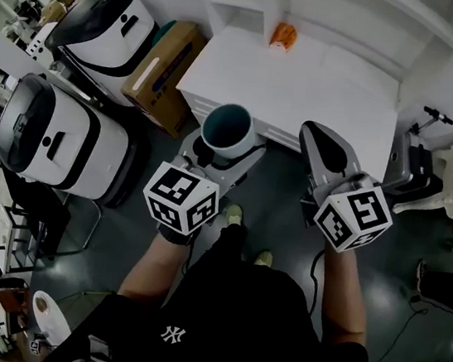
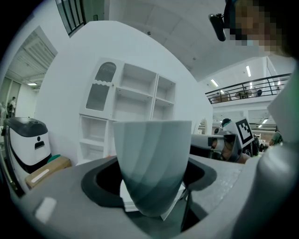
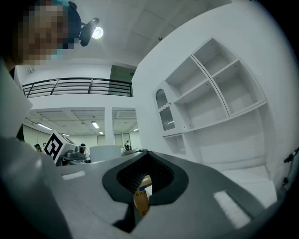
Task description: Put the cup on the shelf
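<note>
A cup (image 1: 226,128), white outside and teal inside, stands upright between the jaws of my left gripper (image 1: 222,138), which is shut on it. In the left gripper view the cup (image 2: 152,161) fills the middle, with the white shelf unit (image 2: 128,109) behind it. The shelf unit (image 1: 333,19) lies ahead at the top of the head view, behind a white tabletop (image 1: 298,90). To the right of the cup, my right gripper (image 1: 320,136) is shut with nothing in it. In the right gripper view the jaws (image 3: 142,186) meet, and the shelf unit (image 3: 212,93) rises at the right.
A small orange thing (image 1: 283,35) sits on the shelf's low ledge. Two white-and-black machines (image 1: 106,25) (image 1: 57,135) and a cardboard box (image 1: 166,63) stand on the floor at the left. A scooter-like frame (image 1: 418,153) stands at the right of the tabletop.
</note>
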